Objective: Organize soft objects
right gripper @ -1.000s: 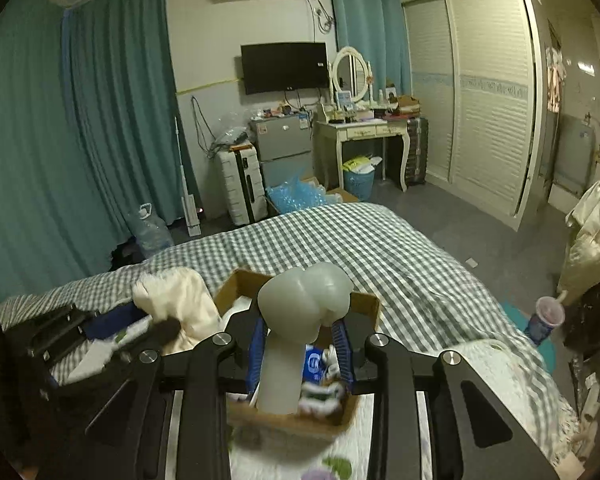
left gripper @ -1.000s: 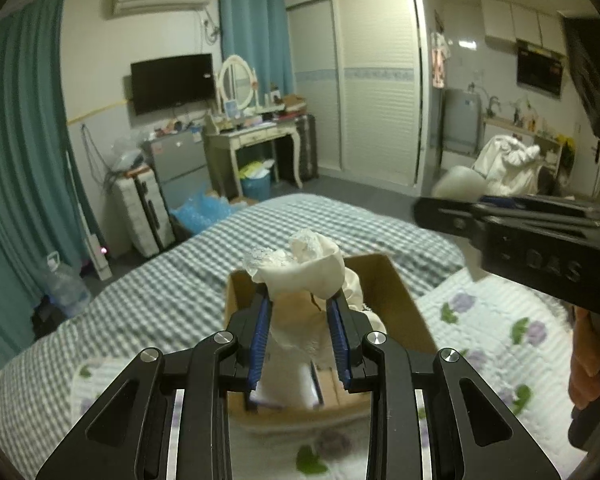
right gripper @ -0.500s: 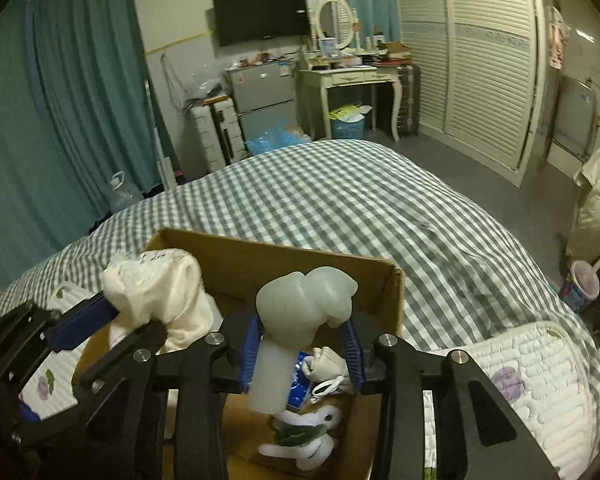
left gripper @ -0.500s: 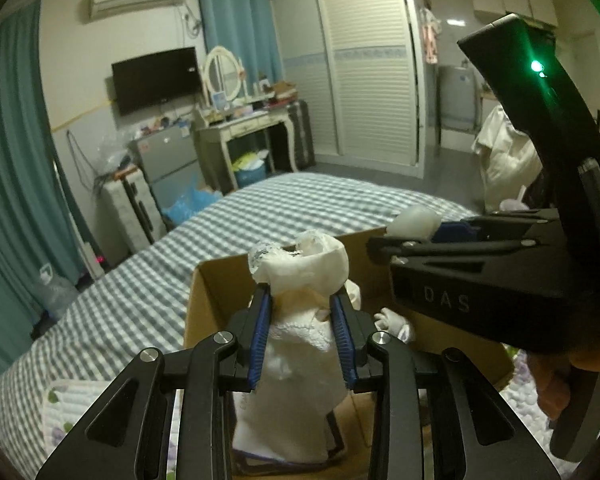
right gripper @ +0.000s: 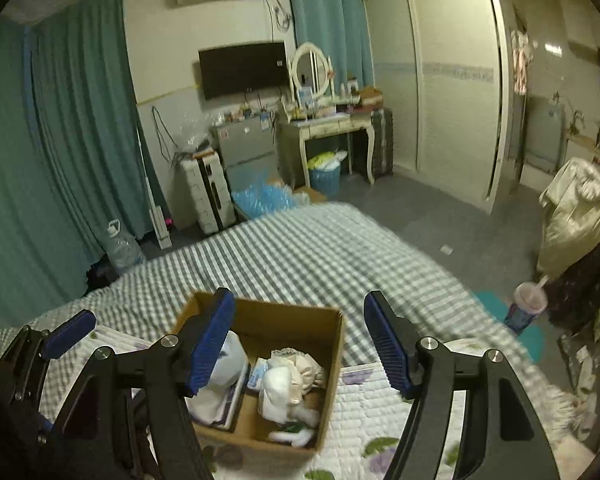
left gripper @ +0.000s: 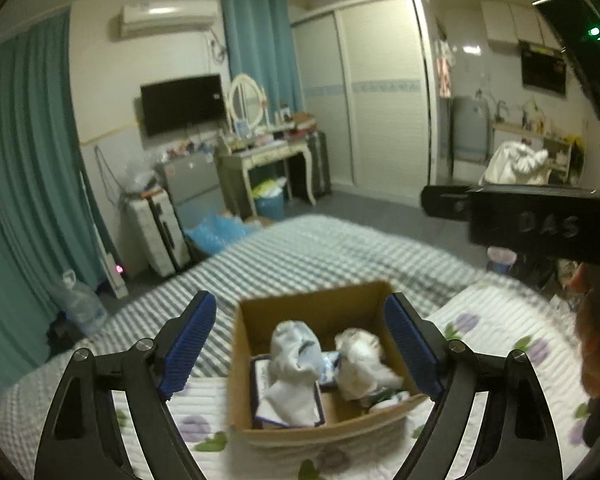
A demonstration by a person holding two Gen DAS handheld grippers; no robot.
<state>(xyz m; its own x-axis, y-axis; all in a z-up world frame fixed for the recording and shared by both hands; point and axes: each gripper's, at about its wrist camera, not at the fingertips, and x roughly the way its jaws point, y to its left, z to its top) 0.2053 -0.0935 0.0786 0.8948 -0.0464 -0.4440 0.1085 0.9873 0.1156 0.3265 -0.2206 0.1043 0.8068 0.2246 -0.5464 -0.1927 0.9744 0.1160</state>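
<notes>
Left wrist view: both bundles now dropped into the cardboard box.
Left gripper and right gripper have released, jaws wide and empty; pale cloth bundle and cream bundle are stowed.

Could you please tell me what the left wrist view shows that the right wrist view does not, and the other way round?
Only the left wrist view shows the right claw's black body marked DAS from the side, with a green light. Only the right wrist view shows a pink cup with a straw on the floor and the left claw's blue pad. Both show the cardboard box of soft white items on the bed, and open claws.
</notes>
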